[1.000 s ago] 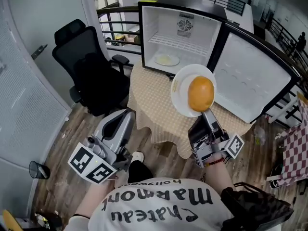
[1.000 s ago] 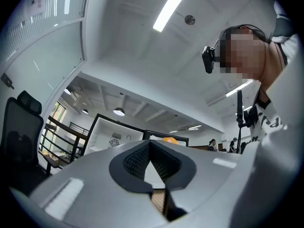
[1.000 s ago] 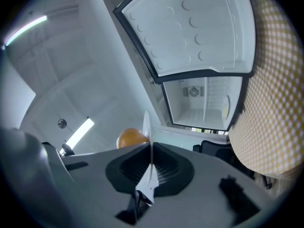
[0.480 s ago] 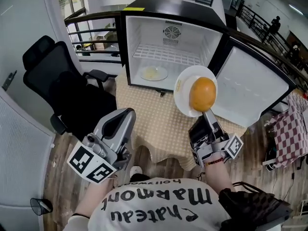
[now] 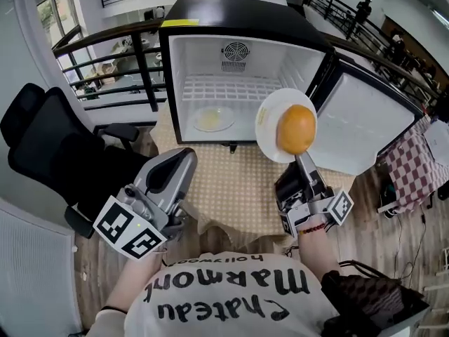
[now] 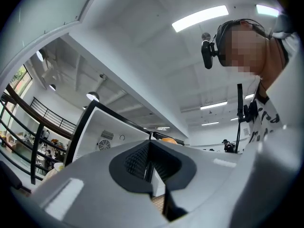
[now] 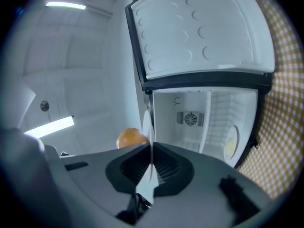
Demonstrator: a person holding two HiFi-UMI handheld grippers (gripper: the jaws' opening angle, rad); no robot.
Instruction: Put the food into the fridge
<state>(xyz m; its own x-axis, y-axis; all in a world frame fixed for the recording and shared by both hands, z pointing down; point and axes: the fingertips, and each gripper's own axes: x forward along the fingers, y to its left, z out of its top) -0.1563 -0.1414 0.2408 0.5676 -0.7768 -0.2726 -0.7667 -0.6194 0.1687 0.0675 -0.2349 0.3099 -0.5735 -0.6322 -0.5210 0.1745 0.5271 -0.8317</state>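
An orange point(image 5: 295, 128) lies on a white plate point(image 5: 270, 121) that is tilted up toward me in front of the open fridge point(image 5: 184, 83). My right gripper point(image 5: 301, 160) is shut on the plate's near rim. In the right gripper view the plate point(image 7: 150, 127) shows edge-on between the jaws, with the orange point(image 7: 131, 138) to its left. A second plate point(image 5: 214, 119) with pale food lies on the fridge floor. My left gripper point(image 5: 186, 157) hangs low at the left, shut and holding nothing.
The fridge stands on a round table with a checked cloth point(image 5: 238, 188). Its door point(image 5: 368, 128) swings open to the right. A black office chair point(image 5: 49, 146) stands at the left, and a checked cloth point(image 5: 414, 167) hangs at the far right. A railing runs behind.
The fridge has come nearer and more central in the head view. The right gripper still holds the plate and orange up before the opening. The left gripper keeps its place.
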